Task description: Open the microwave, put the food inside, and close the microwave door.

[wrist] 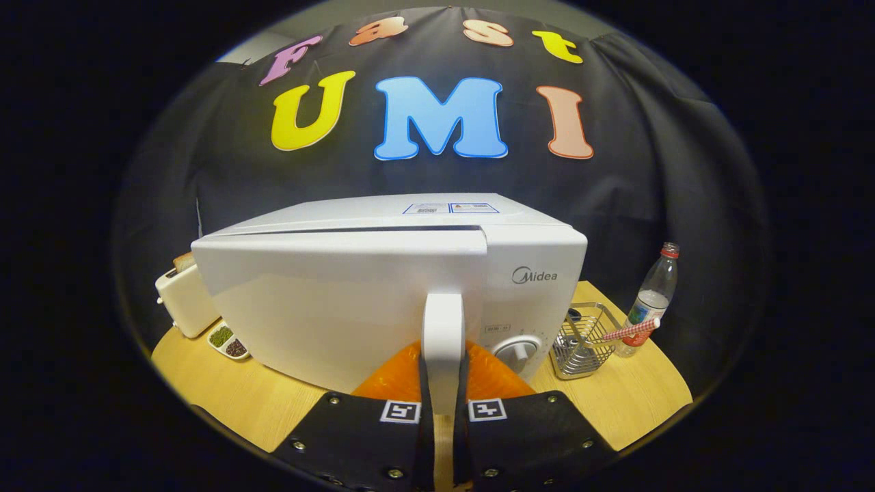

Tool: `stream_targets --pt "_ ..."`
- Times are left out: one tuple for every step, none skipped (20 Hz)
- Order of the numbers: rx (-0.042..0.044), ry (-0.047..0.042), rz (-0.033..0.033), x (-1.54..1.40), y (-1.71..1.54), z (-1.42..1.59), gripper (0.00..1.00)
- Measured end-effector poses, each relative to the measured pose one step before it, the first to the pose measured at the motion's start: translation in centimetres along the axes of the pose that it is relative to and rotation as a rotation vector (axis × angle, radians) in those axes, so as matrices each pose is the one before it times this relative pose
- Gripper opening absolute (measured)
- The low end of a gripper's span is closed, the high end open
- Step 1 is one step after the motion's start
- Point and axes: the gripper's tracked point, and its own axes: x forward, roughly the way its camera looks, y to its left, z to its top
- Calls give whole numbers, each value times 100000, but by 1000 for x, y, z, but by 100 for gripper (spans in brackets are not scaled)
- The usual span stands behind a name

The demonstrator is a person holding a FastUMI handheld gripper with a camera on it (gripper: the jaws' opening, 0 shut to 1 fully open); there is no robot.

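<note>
A white microwave (383, 273) stands on a light wooden table (239, 400), filling the middle of the scene in front of the black cloth wall. Its door (321, 301) is swung a little way open, with a dark gap showing along the top edge between the door and the body. The control panel with a round dial (517, 351) sits on the right side of the microwave's front.

The gripper (443, 383) is right up against the door. Its two fingers (369, 437) are drawn close together, clamped on either side of the door's upright white handle (443, 335), which rises between them. Orange parts of the gripper show just behind the handle.

At the table's left edge, beside the microwave, stands a cream toaster (183, 301) with a slice of bread (183, 261) poking out of its top. In front of the toaster, near the microwave's lower left corner, lies a small white divided dish (228, 342) holding green and dark food in separate compartments.

To the right of the microwave sits a wire basket (582, 340) with a red and white checked item (632, 331) resting across its rim. Just beyond the basket, near the table's right edge, a clear plastic bottle (653, 297) with a red cap stands upright.
</note>
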Motion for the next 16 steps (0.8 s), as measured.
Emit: stream_targets --pt "-1514 -861 -1102 -1146 253 -68 11" --pt "162 371 -1305 -703 255 -484 11" --pt "1557 526 -1264 -710 126 -223 11" --pt "1784 843 -961 -732 243 -307 11" --pt "1635 940 -808 -689 327 -269 11" --pt "1312 1281 -456 -851 349 -399 11" --pt "1087 1050 -436 -818 367 -351 11" --pt "893 960 154 -906 471 -413 12" --pt "624 172 37 -1135 420 -352 12" --pt "712 -27 -40 -796 409 -440 17" --pt "660 -153 80 -834 519 -306 18" --pt "322 -46 -103 -943 545 -531 20" --pt "179 66 -36 -874 561 -358 20" --pt "148 70 289 -852 627 -468 22" --pt "59 65 500 -830 603 -359 22" --pt "380 109 763 -781 710 -425 22"
